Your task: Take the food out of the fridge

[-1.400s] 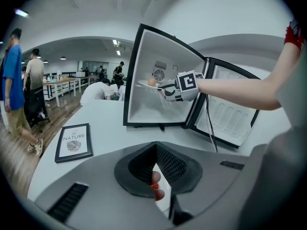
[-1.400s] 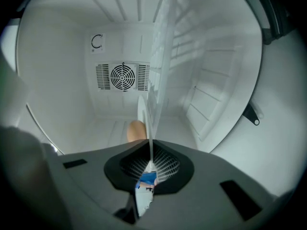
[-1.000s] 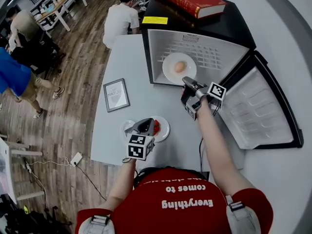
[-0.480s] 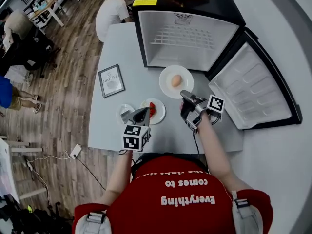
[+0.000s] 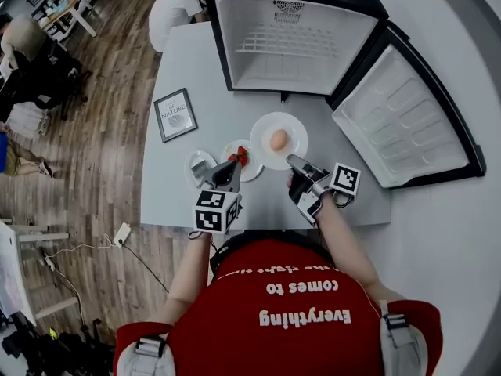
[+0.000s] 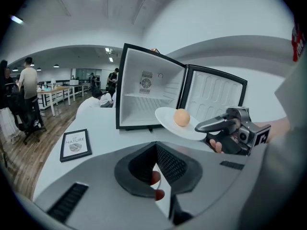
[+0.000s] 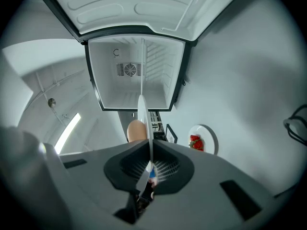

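Gripping the rim of a white plate (image 5: 262, 130) that carries an egg (image 5: 278, 140), the right tool (image 5: 291, 161) holds it above the table (image 5: 180, 198), just in front of the open fridge (image 5: 293, 69). The left tool (image 5: 228, 171), jaws together, hovers over a strawberry plate (image 5: 253, 168) farther from the fridge.

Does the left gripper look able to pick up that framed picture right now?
Probably not: the left gripper is shut on the strawberry plate, though nothing blocks the framed picture.
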### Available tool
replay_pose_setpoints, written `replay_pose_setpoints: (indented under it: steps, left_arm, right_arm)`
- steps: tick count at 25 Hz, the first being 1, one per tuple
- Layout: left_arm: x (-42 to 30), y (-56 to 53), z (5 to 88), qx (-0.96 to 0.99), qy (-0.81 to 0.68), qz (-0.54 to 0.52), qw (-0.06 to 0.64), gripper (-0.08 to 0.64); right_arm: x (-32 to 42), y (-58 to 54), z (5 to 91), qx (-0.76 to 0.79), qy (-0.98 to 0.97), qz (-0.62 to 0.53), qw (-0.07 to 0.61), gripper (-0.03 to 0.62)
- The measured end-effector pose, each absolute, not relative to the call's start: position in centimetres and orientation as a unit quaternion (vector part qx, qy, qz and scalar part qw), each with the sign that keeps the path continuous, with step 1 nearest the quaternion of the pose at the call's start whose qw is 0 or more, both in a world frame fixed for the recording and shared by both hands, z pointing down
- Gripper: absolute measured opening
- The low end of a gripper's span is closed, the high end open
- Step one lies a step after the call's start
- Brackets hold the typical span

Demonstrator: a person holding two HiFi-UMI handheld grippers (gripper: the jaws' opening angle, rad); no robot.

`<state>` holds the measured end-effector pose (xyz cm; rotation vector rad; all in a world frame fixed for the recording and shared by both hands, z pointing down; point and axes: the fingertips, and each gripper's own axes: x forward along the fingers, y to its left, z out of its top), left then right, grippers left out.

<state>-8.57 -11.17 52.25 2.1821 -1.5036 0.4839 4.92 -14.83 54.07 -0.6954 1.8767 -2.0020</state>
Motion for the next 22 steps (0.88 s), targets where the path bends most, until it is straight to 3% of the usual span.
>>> replay_pose_setpoints:
  steps: [22]
  left_arm:
    - [-3.6,-9.7,53.4,0.822,-0.490,0.184,0.227,-0.002]
  right_arm:
    - [8.2,-10.6,53.7,-0.254,0.666,-0.680,0.171,0.023]
